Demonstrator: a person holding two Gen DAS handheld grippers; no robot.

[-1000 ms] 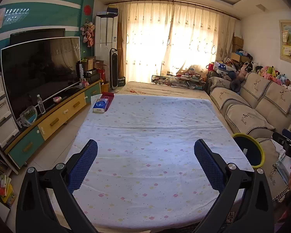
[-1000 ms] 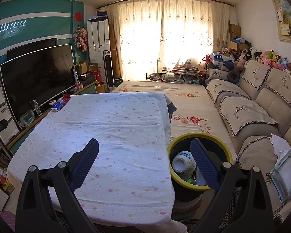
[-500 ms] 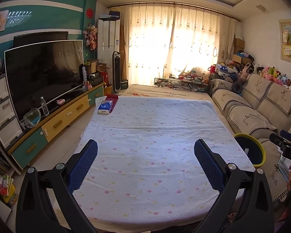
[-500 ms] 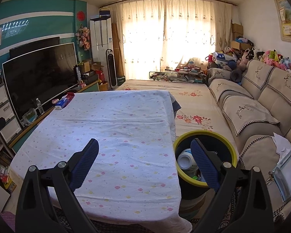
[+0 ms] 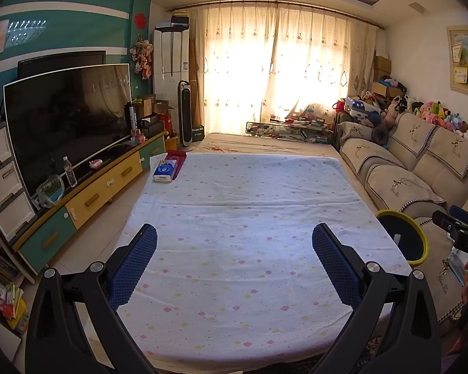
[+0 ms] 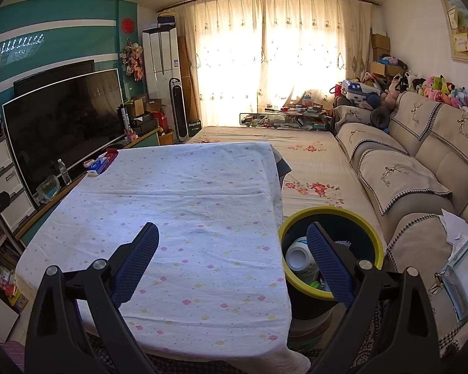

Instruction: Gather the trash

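Observation:
A dark bin with a yellow rim (image 6: 330,215) stands on the floor at the table's right side; it also shows in the left wrist view (image 5: 402,240). Inside it lie a white container (image 6: 298,255) and other scraps. My left gripper (image 5: 234,233) is open and empty above the near part of the table (image 5: 243,205), which has a dotted white cloth. My right gripper (image 6: 231,233) is open and empty over the table's near right edge, its right finger in front of the bin.
A blue tissue pack (image 5: 164,170) on a red tray lies at the table's far left corner. A TV (image 5: 68,118) on a low cabinet stands left. A beige sofa (image 5: 421,168) runs along the right. A floral mattress (image 6: 305,159) lies beyond the table.
Both grippers have drawn back and risen slightly, so the table looks farther off. Both stay open and empty.

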